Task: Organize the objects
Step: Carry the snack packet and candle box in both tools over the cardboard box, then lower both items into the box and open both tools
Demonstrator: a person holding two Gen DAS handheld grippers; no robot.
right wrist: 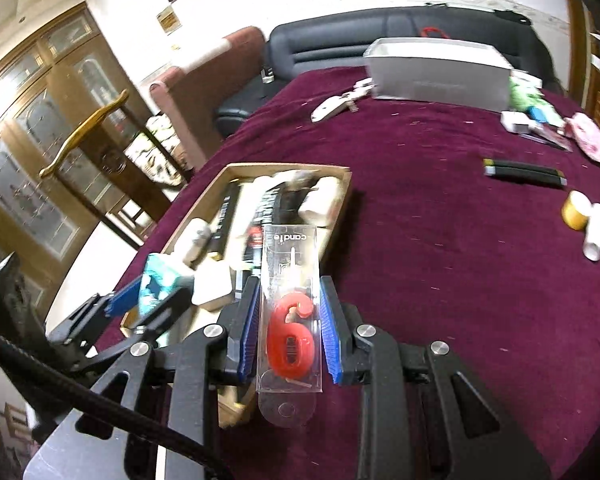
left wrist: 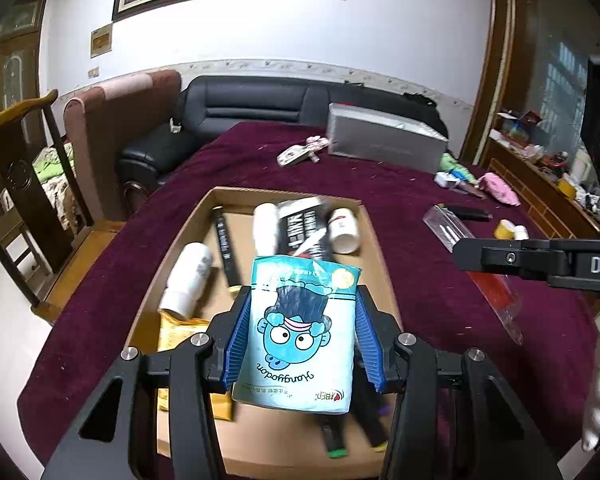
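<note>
red "6" candle point(right wrist: 290, 336) in clear packet

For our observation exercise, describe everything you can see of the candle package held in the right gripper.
The candle package is a clear, stiff plastic case with a rounded hang tab at the near end. Inside sits a red candle shaped like the number 6, and the word "candle" is printed near the far end. The right gripper clamps it between blue ribbed pads on its long sides. It points toward the cardboard tray, held above the maroon tablecloth.
</note>
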